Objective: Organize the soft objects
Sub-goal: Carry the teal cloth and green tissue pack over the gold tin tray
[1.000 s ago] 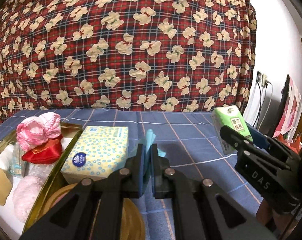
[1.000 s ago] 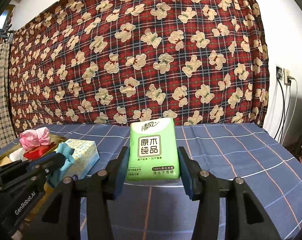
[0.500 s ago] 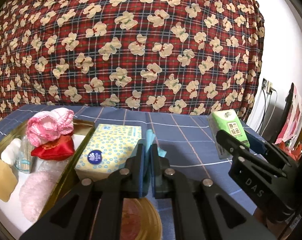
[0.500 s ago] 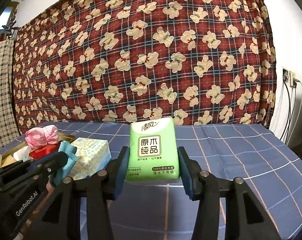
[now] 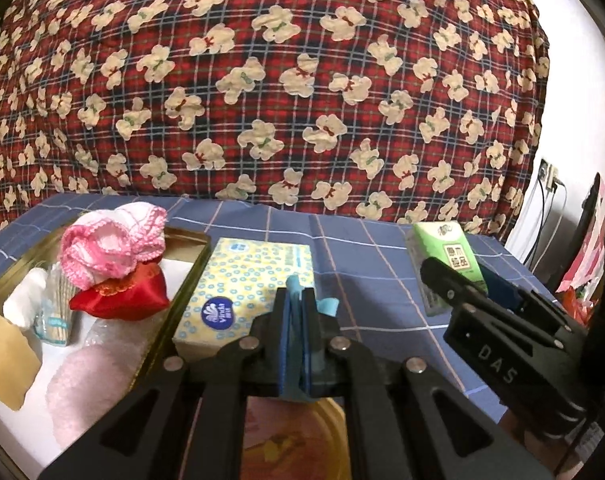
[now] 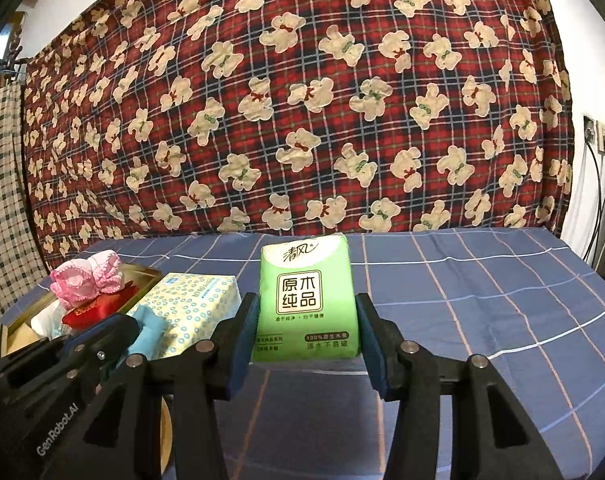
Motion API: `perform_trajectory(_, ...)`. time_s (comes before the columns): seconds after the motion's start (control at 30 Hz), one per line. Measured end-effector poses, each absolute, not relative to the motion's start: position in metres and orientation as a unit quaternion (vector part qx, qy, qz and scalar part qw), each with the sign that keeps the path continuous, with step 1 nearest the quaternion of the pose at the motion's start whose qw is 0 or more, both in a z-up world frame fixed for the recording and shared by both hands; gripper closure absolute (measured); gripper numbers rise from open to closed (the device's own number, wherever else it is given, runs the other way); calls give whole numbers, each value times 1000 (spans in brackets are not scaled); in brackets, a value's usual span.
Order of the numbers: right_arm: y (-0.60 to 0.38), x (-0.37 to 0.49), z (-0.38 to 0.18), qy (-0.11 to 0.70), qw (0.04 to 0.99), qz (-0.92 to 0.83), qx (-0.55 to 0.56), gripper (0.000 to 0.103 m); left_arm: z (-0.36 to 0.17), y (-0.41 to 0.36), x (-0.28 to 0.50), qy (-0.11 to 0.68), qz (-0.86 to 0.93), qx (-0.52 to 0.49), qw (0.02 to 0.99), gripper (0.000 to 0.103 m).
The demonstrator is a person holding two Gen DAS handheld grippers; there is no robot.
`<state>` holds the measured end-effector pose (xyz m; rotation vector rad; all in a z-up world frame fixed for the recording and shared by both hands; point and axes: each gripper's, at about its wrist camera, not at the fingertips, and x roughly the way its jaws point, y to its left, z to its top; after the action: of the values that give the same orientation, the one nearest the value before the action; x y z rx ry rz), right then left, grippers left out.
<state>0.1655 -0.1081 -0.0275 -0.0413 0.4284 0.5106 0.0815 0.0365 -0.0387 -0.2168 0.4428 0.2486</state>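
Observation:
My right gripper (image 6: pixel 306 324) is shut on a green tissue pack (image 6: pixel 306 296), held upright above the blue checked tablecloth (image 6: pixel 482 300); the same green tissue pack (image 5: pixel 446 256) shows at the right of the left wrist view. My left gripper (image 5: pixel 298 304) is shut on a thin teal cloth (image 5: pixel 327 305) that sticks out past its tips; the teal cloth (image 6: pixel 148 330) also appears at the left in the right wrist view. Just ahead of it lies a yellow dotted tissue box (image 5: pixel 246 288). A gold tray (image 5: pixel 190 240) at the left holds a pink knitted piece (image 5: pixel 110 244) and a red satin pouch (image 5: pixel 122 294).
The tray also holds a pale pink fluffy item (image 5: pixel 90 376), a white ball (image 5: pixel 22 300), a bundle of sticks (image 5: pixel 56 308) and a tan card (image 5: pixel 6 360). A round gold lid (image 5: pixel 298 440) lies under my left gripper. A bear-print plaid cloth (image 6: pixel 302 100) hangs behind the table.
Both grippers have drawn back a little from the hanging cloth, so more of the table shows ahead. Each keeps its grip, and the tray and tissue box have shifted rightward in the left view.

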Motion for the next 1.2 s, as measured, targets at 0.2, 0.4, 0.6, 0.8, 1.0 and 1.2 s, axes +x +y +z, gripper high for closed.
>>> perform_trajectory(0.2, -95, 162, -28, 207, 943, 259, -33, 52, -39, 47, 77, 217, 131, -120, 960, 100)
perform_trajectory(0.4, -88, 160, -28, 206, 940, 270, -36, 52, -39, 53, 74, 215, 139, -123, 959, 100)
perform_trajectory(0.6, -81, 160, -29, 208, 937, 279, -37, 52, -39, 56, 73, 218, 148, -125, 957, 100)
perform_trajectory(0.8, -75, 155, -29, 203, 932, 298, -41, 52, -37, 59, 67, 206, 165, -118, 957, 100)
perform_trajectory(1.0, -69, 153, -29, 204, 927, 311, -43, 52, -37, 63, 66, 204, 178, -122, 955, 100)
perform_trajectory(1.2, -63, 152, -29, 204, 922, 326, -45, 52, -38, 68, 64, 205, 183, -125, 953, 100)
